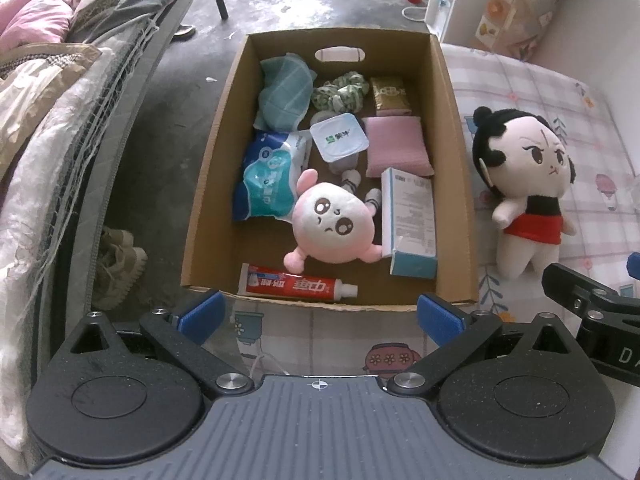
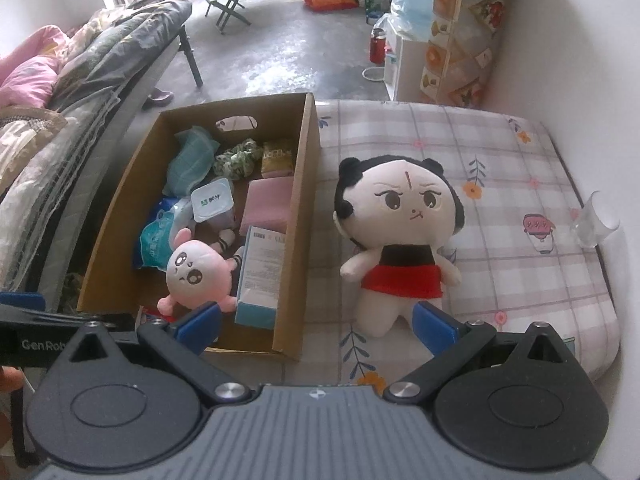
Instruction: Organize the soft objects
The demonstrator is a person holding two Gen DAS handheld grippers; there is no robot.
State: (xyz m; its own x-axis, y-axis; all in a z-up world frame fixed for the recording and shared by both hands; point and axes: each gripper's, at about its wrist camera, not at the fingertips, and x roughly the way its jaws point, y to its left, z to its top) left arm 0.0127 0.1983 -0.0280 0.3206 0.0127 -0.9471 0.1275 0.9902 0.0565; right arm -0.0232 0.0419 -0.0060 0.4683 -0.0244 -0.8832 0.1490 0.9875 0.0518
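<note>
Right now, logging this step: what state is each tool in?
Left tool: open, holding nothing, in front of the cardboard box.
Right tool: open, holding nothing, near the black-haired doll.

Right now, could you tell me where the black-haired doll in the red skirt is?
The black-haired doll lies on the checked mattress, outside the cardboard box and just to its right. In the right wrist view it is ahead of the open right gripper.
</note>
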